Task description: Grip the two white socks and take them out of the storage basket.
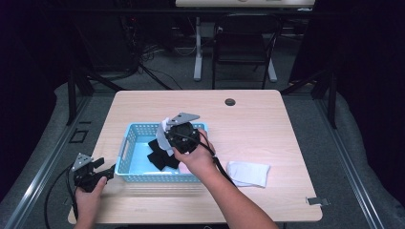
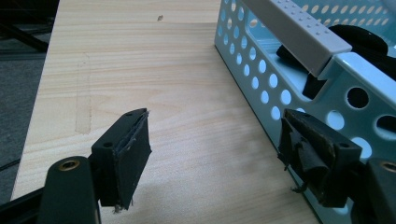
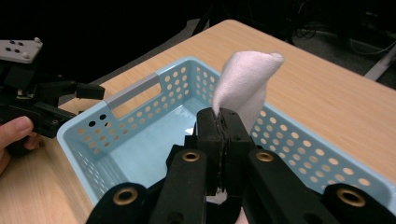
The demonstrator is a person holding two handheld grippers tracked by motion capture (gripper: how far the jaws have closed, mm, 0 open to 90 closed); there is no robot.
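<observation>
A light blue perforated basket [image 1: 128, 143] [image 2: 261, 70] [image 3: 140, 121] sits on the wooden table with black cloth items [image 1: 160, 155] [image 2: 359, 39] inside. My right gripper [image 1: 173, 136] [image 3: 222, 122] hangs over the basket, shut on a white cloth [image 3: 245, 84] [image 1: 164, 133] that sticks up from its jaws. My left gripper [image 1: 109, 169] [image 2: 215, 154] rests low at the basket's left end, open, with bare table between its jaws and one jaw close to the basket's corner.
Another white cloth [image 1: 248, 172] lies folded on the table right of the basket. A cable hole [image 1: 230, 102] is near the table's far edge. A black chair [image 1: 243, 45] and a desk leg [image 1: 197, 47] stand beyond the table.
</observation>
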